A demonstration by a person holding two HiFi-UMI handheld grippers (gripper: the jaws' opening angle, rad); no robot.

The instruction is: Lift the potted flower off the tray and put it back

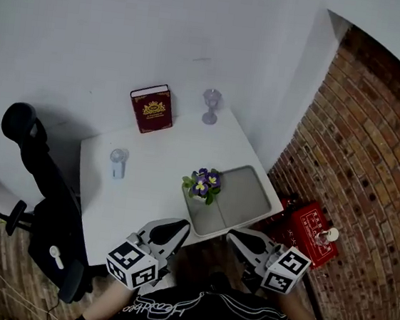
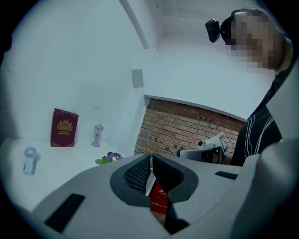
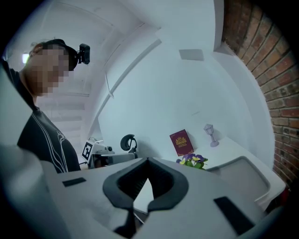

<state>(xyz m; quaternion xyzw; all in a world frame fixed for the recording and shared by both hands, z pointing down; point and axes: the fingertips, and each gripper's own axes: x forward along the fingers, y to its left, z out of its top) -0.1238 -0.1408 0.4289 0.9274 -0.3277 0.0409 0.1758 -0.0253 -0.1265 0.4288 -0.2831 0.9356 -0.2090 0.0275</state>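
Observation:
The potted flower (image 1: 203, 185), purple and yellow blooms over green leaves in a small white pot, stands at the left corner of the grey tray (image 1: 246, 197) on the white table. Both grippers hover off the table's front edge, short of the tray. My left gripper (image 1: 174, 226) is shut with nothing between its jaws, its tips (image 2: 150, 158) touching. My right gripper (image 1: 241, 238) is also shut and empty, its tips (image 3: 147, 161) meeting. The flower (image 2: 110, 158) shows beyond the left jaws, and the flower (image 3: 194, 160) and tray (image 3: 243, 175) lie ahead of the right ones.
A dark red book (image 1: 151, 108) leans on the wall at the table's back, beside a clear goblet (image 1: 211, 105). A small clear item (image 1: 118, 162) stands at the table's left. A black office chair (image 1: 45, 195) is left of the table. A red crate (image 1: 307, 229) sits by the brick wall (image 1: 370, 175).

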